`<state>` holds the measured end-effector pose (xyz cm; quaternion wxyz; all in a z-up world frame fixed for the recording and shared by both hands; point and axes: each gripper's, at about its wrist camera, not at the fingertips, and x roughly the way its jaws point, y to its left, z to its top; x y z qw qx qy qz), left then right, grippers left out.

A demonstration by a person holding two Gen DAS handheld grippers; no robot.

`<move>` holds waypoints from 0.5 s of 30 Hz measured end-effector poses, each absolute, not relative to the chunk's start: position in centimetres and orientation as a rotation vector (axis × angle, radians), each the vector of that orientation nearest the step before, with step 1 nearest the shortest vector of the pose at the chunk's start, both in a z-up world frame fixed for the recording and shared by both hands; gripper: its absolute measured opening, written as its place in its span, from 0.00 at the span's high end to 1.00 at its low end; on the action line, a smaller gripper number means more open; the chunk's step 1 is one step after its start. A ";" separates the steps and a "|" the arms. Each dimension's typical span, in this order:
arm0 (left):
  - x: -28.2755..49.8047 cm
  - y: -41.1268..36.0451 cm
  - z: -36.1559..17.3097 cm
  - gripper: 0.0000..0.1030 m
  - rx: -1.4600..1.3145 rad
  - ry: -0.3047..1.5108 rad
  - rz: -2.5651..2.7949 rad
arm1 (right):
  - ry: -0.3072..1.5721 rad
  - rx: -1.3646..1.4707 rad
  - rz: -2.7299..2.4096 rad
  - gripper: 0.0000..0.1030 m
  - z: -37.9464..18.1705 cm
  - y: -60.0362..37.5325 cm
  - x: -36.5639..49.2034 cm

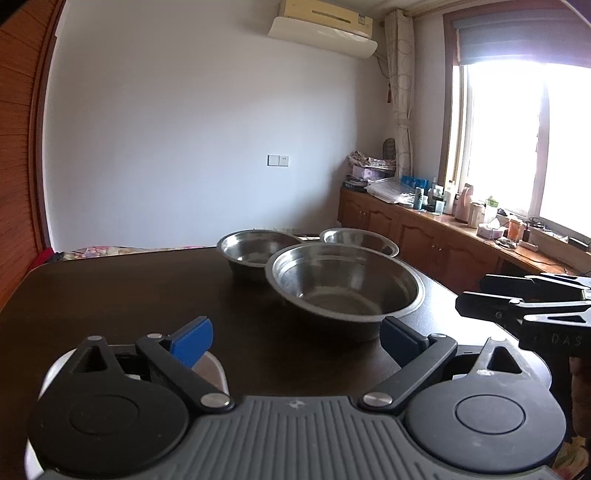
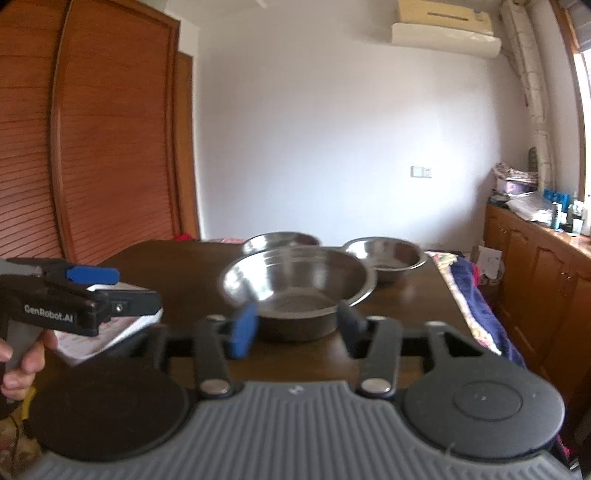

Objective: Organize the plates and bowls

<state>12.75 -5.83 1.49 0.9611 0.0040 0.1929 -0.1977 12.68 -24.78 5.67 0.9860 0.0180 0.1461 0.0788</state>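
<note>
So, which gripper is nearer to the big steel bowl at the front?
Right. The right gripper has its open fingers at the big steel bowl's near side. The left gripper is also open, slightly short of it.

The near bowl (image 2: 295, 291) hides most of the far-left bowl (image 2: 280, 240).

Room: plain white wall (image 1: 192, 122) w/ a light switch plate (image 1: 277, 160) mid-height. AC unit (image 1: 325, 27) mounted high, near the corner. Patterned curtain (image 1: 402, 92) hangs beside a big window (image 1: 517, 140); strong daylight, blown out, roller blind (image 1: 517, 37) partly down. Low wooden cabinets (image 1: 424, 240) run under the window, top cluttered w/ bottles, boxes, papers. Slatted wooden wardrobe doors (image 2: 96, 140) on the opposite side. Dark wooden table (image 1: 129, 295) in foreground. Patterned bedding (image 2: 476, 295) beside the table.
</note>
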 end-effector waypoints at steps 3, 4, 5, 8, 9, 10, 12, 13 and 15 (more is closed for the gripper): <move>13.8 -6.5 1.7 0.00 0.020 0.384 -0.392 | 0.282 0.031 0.143 0.34 5.4 -25.6 13.7; 14.2 -6.7 1.8 0.00 0.021 0.385 -0.391 | 0.276 0.030 0.140 0.28 5.3 -25.8 14.1; 14.4 -6.7 1.8 0.00 0.019 0.386 -0.392 | 0.273 0.027 0.140 0.21 5.2 -26.0 14.4; 15.1 -7.1 2.0 0.00 0.021 0.381 -0.391 | 0.270 0.025 0.143 0.06 5.0 -26.6 15.4; 15.4 -7.2 2.1 0.00 0.022 0.380 -0.390 | 0.265 0.030 0.146 0.04 5.0 -26.8 15.9; 15.7 -7.3 2.1 0.00 0.023 0.379 -0.388 | 0.261 0.029 0.149 0.00 5.0 -26.9 16.1; 16.4 -7.4 1.9 0.00 0.029 0.379 -0.373 | 0.253 0.026 0.158 0.00 5.1 -27.2 16.6; 16.8 -7.6 1.8 0.00 0.032 0.381 -0.367 | 0.250 0.027 0.156 0.00 5.1 -27.3 16.9; 17.5 -7.8 1.6 0.00 0.033 0.391 -0.366 | 0.259 0.035 0.158 0.00 5.2 -27.7 17.5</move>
